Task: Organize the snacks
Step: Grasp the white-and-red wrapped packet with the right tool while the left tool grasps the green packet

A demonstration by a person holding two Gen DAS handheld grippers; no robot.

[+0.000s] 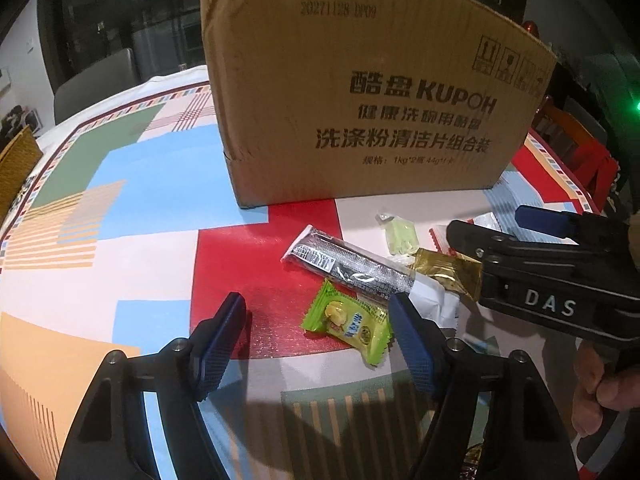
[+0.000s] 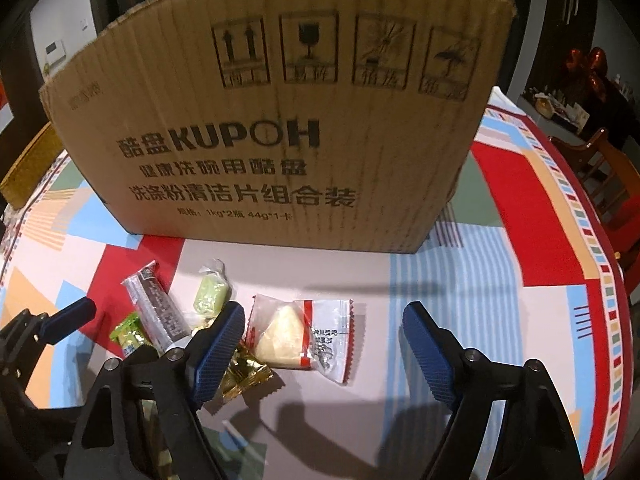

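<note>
Claws both wide open, empty: left claw (image 1: 318, 312), right claw (image 2: 324, 322) above five snack packets, one cardboard box (image 2: 280, 128).

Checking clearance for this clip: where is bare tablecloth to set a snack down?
Free: left of the green candy packet and cardboard box, and right of the red-striped clear packet. Crowded: the snack pile before the box, between both grippers.

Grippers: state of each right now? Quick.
Left gripper: open, holding nothing, green candy packet between its fingers.
Right gripper: open, holding nothing, white snack packet between its fingers.
</note>
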